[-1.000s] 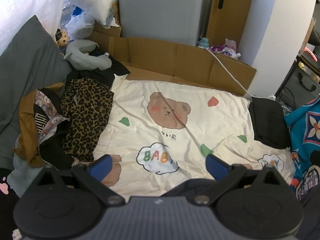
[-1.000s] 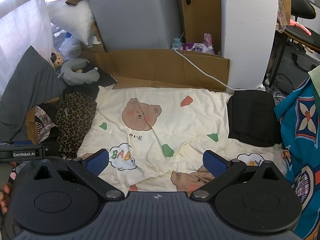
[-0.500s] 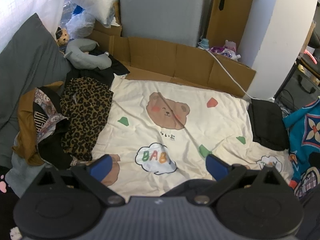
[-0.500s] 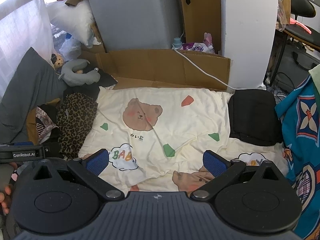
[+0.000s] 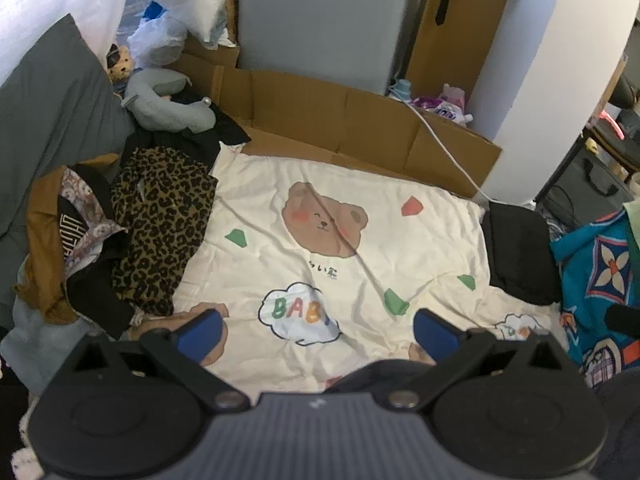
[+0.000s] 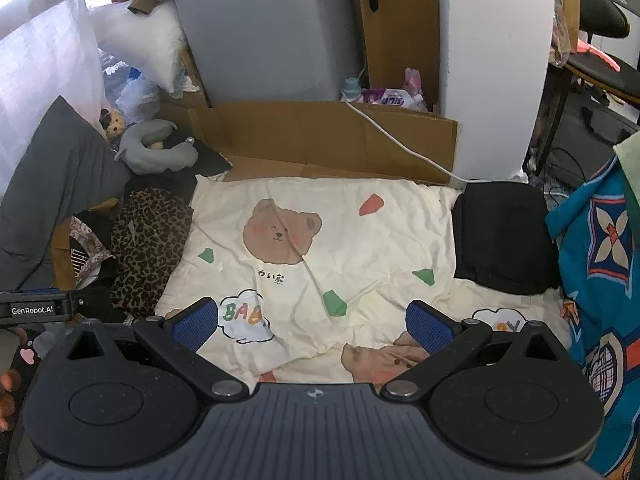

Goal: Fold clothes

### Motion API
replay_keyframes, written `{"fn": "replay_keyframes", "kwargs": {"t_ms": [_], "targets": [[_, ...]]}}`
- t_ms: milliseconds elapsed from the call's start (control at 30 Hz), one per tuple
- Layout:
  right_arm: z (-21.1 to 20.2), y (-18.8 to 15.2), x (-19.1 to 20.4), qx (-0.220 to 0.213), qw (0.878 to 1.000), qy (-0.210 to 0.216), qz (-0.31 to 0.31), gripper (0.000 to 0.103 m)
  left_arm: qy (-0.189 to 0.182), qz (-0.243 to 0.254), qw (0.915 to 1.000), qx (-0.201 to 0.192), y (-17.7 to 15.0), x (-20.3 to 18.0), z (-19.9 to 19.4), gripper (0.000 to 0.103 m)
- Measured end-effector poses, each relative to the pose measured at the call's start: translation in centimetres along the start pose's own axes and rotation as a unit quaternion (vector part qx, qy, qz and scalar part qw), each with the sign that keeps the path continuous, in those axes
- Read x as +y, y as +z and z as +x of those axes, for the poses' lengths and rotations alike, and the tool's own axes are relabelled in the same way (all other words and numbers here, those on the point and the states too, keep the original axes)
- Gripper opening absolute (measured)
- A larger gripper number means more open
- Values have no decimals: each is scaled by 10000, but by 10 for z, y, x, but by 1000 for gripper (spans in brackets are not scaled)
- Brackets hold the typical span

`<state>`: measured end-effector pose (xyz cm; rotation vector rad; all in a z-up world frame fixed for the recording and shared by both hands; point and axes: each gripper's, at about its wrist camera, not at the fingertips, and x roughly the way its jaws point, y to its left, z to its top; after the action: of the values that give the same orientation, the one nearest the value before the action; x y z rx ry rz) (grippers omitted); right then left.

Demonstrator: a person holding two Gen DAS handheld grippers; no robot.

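Note:
A pile of unfolded clothes lies at the left of the cream bear-print sheet (image 5: 320, 240) (image 6: 320, 248): a leopard-print garment (image 5: 160, 220) (image 6: 148, 244) and a brown and patterned garment (image 5: 60, 232) (image 6: 80, 252). A folded black garment (image 5: 516, 252) (image 6: 500, 236) rests at the sheet's right edge. My left gripper (image 5: 316, 330) hovers open above the sheet's near part, holding nothing. My right gripper (image 6: 314, 324) is open too, over the near middle of the sheet. The left gripper's body (image 6: 32, 308) shows at the left edge of the right wrist view.
Cardboard (image 5: 360, 120) (image 6: 320, 136) lines the far side, with a grey cabinet (image 6: 260, 28) and a white cable (image 6: 400, 140) behind. A grey pillow (image 5: 48, 112), a neck pillow (image 5: 168, 100) and a blue patterned cloth (image 6: 600, 260) flank the sheet.
Both views have shifted slightly; the left gripper drew back a little from the sheet. Both grippers stay open and empty.

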<state>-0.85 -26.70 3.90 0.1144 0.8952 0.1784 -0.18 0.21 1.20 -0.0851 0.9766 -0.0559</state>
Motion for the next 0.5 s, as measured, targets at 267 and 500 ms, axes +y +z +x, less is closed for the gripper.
{"fn": "replay_keyframes", "kwargs": {"t_ms": [267, 500], "targets": [[-14, 5, 9, -195, 9997, 128, -97, 103, -27, -71, 9998, -177, 10, 18, -29, 103], [-20, 10, 7, -409, 9988, 259, -7, 103, 104, -308, 9991, -287, 23, 50, -43, 103]]}}
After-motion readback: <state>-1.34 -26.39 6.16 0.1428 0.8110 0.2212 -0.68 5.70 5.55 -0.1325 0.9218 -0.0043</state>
